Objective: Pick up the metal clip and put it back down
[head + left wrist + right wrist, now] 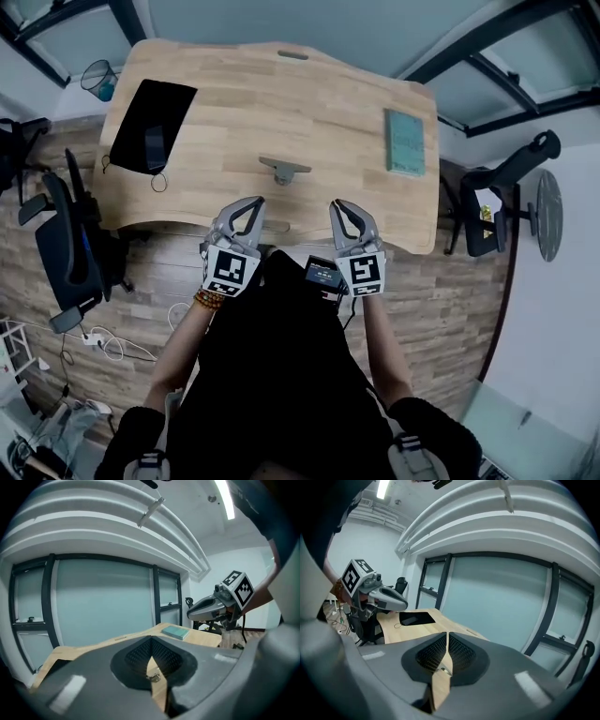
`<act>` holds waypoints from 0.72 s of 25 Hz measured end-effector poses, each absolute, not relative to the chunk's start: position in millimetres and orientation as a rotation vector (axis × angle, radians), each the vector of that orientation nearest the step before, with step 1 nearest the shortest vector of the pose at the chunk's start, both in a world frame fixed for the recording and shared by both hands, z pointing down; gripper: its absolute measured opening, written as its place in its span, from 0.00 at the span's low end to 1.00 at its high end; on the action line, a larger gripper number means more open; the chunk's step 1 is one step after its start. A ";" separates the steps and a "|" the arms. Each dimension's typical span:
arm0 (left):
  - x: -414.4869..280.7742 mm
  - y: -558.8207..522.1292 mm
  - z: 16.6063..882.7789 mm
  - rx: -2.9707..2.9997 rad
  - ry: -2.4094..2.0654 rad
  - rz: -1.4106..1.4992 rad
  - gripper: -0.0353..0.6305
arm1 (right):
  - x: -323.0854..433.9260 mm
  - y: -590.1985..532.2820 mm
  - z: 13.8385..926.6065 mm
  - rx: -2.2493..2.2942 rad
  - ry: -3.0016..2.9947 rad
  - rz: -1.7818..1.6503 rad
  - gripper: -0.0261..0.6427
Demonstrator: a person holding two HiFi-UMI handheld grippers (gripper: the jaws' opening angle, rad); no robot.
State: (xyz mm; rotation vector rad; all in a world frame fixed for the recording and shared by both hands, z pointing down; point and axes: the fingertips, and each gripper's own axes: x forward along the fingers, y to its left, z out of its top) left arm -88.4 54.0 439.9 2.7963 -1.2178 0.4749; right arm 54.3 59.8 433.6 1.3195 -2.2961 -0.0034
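While the left tool (255, 203) and the right tool (337, 205) hang side by side at the near edge of the tabletop (281, 103), each has its jaws pressed together at the tips and holds nothing. The metal clip (283, 170) lies flat on the bare wood just ahead of both tools, about midway between their tips and touching neither. In the left gripper view it shows through the gap below the closed tips of the left tool (151, 640) as a small bright piece (154, 677), and likewise in the right gripper view (445, 671). Open wood surrounds the clip on every side. A black pad (150, 127) lies well off to the outside of the left tool, near that edge of the tabletop, and a green book (405, 141) lies well beyond the right tool, by the opposite edge.
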 end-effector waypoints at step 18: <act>-56.8 -18.2 524.3 2.800 -1.078 0.709 0.13 | 78.7 -41.6 550.4 0.903 -2.428 0.031 0.17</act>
